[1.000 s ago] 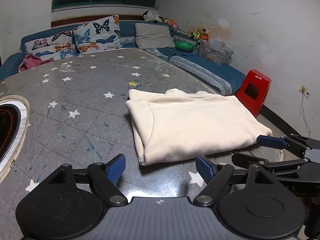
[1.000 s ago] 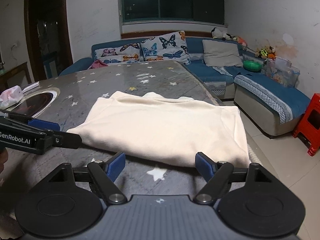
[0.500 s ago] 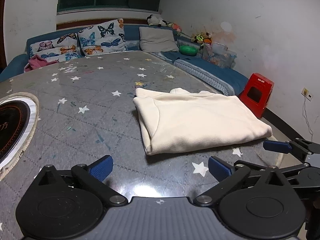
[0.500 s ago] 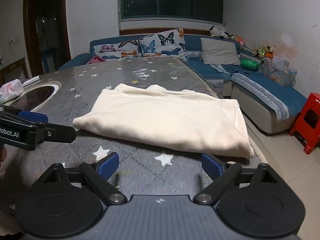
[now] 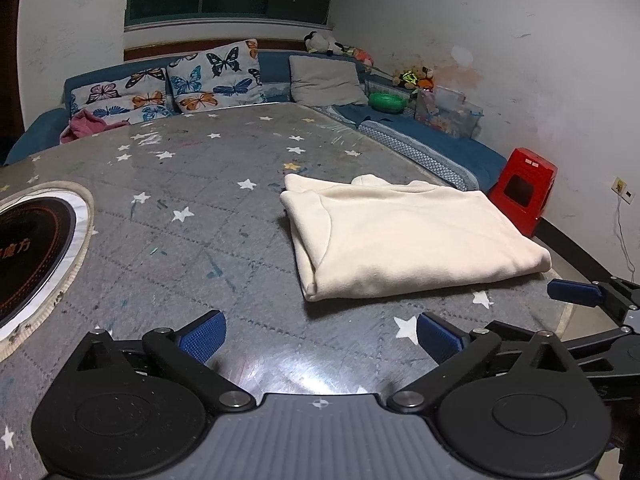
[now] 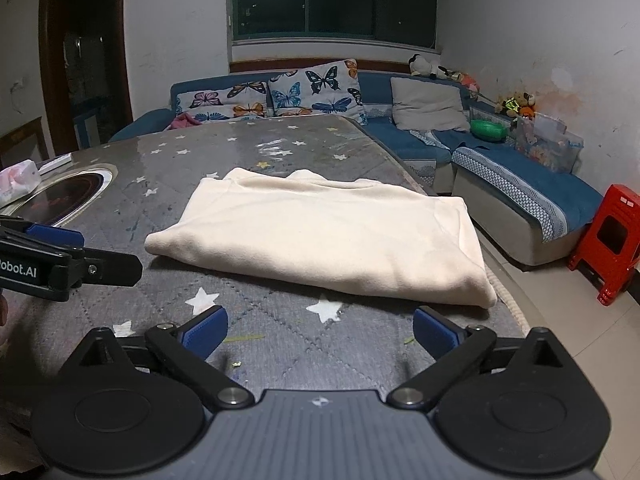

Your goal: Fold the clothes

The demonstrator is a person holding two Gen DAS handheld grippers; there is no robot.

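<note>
A cream garment (image 5: 404, 236) lies folded into a flat rectangle on the grey star-patterned table (image 5: 192, 208); it also shows in the right wrist view (image 6: 320, 236). My left gripper (image 5: 318, 338) is open and empty, held above the table a little short of the garment's near edge. My right gripper (image 6: 318, 330) is open and empty, just short of the garment's near edge. Each gripper shows in the other's view, the right one at the right edge (image 5: 576, 294) and the left one at the left edge (image 6: 60, 248).
A round black cooktop (image 5: 28, 248) is set into the table at the left. A blue corner sofa (image 6: 500, 168) with butterfly cushions runs behind and to the right. A red plastic stool (image 6: 608, 240) stands on the floor at right. A tissue pack (image 6: 16, 180) lies far left.
Both grippers have pulled back from the garment and opened wider. The folded garment has not moved on the table.
</note>
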